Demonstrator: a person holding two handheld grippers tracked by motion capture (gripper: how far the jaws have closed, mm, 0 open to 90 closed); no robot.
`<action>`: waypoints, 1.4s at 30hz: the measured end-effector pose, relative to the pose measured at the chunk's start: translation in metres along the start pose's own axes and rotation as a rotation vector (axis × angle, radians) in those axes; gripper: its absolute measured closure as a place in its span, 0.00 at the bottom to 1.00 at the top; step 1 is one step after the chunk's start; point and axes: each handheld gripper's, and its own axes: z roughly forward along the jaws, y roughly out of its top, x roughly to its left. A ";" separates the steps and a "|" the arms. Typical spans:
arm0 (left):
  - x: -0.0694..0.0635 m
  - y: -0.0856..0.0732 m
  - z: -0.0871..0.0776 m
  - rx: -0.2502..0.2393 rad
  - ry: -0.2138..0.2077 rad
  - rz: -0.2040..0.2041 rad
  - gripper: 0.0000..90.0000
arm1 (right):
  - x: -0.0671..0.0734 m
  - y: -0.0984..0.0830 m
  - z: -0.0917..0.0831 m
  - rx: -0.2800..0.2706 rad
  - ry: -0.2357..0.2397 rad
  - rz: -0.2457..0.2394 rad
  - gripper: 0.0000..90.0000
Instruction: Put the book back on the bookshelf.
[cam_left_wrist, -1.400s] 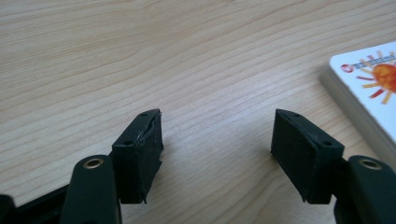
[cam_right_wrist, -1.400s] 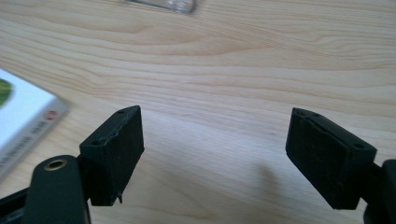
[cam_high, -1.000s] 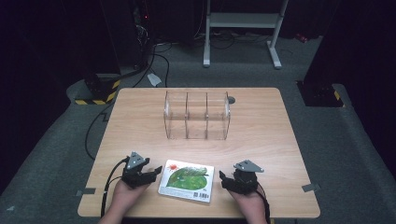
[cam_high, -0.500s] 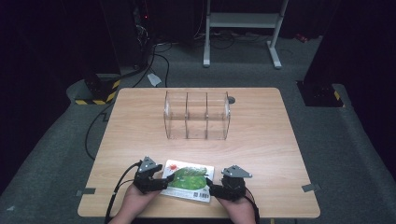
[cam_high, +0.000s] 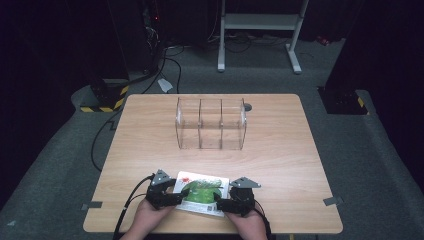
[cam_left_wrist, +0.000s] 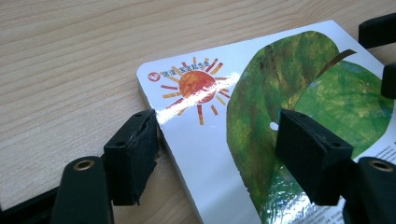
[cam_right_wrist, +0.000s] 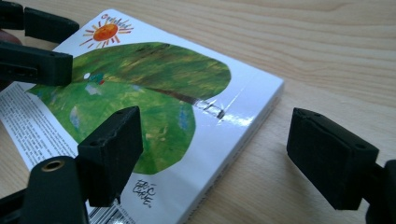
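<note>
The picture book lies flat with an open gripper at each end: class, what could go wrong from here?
1. The book lies flat on the table; the left gripper has one jaw at its edge and one above the cover, so closing may skid it sideways.
2. The glossy cover could slip between the right gripper jaws.
3. Uneven lifting may tilt or drop it.

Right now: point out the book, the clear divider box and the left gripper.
book (cam_high: 202, 192), high view, on the green cover picture.
clear divider box (cam_high: 210, 123), high view, on its middle compartment.
left gripper (cam_high: 172, 196), high view, between its fingertips at the book's left edge.
</note>
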 end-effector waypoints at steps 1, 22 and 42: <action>0.000 0.000 0.000 0.001 -0.002 -0.006 0.34 | 0.000 0.000 0.001 0.002 0.000 -0.012 0.20; -0.003 0.004 -0.019 -0.105 0.056 0.030 0.63 | 0.006 0.001 0.005 -0.001 0.017 -0.016 0.19; -0.001 0.009 -0.018 -0.129 0.052 0.027 0.67 | 0.026 -0.016 -0.012 0.051 0.061 -0.086 0.11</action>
